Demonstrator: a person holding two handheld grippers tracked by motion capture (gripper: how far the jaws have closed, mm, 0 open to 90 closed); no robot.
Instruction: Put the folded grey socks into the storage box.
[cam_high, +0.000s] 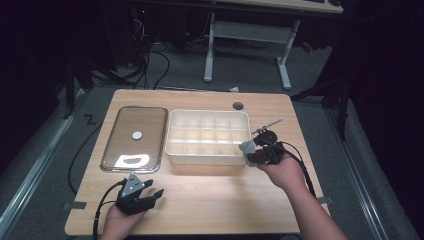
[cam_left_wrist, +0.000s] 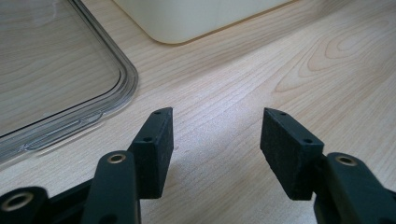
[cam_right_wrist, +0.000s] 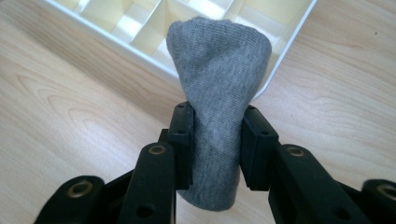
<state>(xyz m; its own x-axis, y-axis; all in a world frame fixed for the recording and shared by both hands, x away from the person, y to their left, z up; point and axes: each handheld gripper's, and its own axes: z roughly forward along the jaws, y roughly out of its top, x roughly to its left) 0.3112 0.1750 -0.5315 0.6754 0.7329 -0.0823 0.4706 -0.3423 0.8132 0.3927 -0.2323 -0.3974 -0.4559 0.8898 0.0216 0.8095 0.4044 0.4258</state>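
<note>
Apparently a carry is under way: the right gripper (cam_right_wrist: 215, 135) pinches a grey sock (cam_right_wrist: 219, 93) at the box's (cam_high: 175, 150) near right corner. Next, likely lowering it into a compartment. Left gripper (cam_left_wrist: 215, 140) gapes wide near the lid (cam_high: 110, 150).

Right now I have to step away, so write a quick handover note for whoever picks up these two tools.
Right tool: shut on a rolled grey sock, held beside the near right corner of the divided white box.
Left tool: open, holding nothing, low over bare table near the clear lid, which lies flat left of the box.
Done: sock picked up.
Left, likely: drop the sock into a compartment; the compartments seen look unfilled. Lid probably goes on afterwards.
</note>
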